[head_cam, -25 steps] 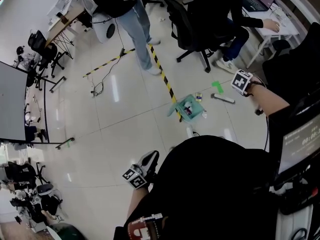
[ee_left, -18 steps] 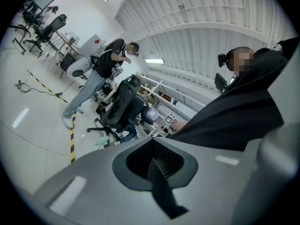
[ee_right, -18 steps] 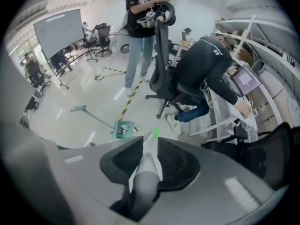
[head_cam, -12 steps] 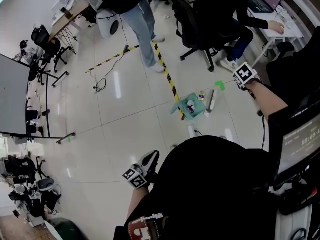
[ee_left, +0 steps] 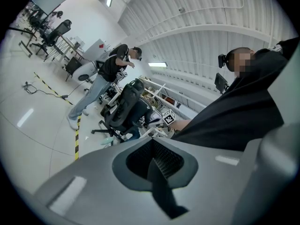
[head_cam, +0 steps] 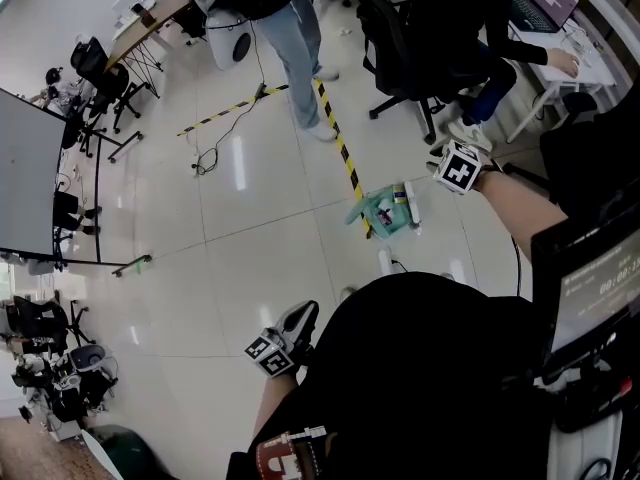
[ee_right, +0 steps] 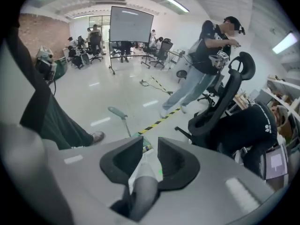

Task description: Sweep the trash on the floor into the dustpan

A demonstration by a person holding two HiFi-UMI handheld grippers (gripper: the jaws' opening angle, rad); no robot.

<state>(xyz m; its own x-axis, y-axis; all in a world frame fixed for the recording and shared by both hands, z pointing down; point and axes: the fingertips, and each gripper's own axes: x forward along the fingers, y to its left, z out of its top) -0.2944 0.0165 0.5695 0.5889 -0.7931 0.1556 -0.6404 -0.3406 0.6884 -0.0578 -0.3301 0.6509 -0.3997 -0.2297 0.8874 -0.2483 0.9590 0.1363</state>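
Observation:
A green dustpan (head_cam: 380, 211) lies on the pale floor with small bits of trash (head_cam: 383, 218) inside. The broom's whitish head (head_cam: 410, 206) rests against its right side, next to a small box (head_cam: 398, 195). My right gripper (head_cam: 452, 174) is just right of it, pointing steeply down, shut on the broom's grey handle (ee_right: 140, 191). In the right gripper view the dustpan's upright green handle (ee_right: 118, 113) stands beyond the right gripper (ee_right: 150, 146). My left gripper (head_cam: 285, 336) stays close to my body. In its own view the left gripper (ee_left: 152, 142) is shut, with nothing seen between the jaws.
A yellow-black tape stripe (head_cam: 338, 148) runs up to the dustpan. A standing person (head_cam: 290, 38) and a seated person on an office chair (head_cam: 440, 38) are close behind it. A white piece (head_cam: 383, 261) lies on the floor near me. A cable (head_cam: 205, 158) and a whiteboard (head_cam: 30, 188) are at the left.
My right gripper swung left with the broom, and the broom head moved from the floor right of the dustpan up against it. The left gripper stayed put.

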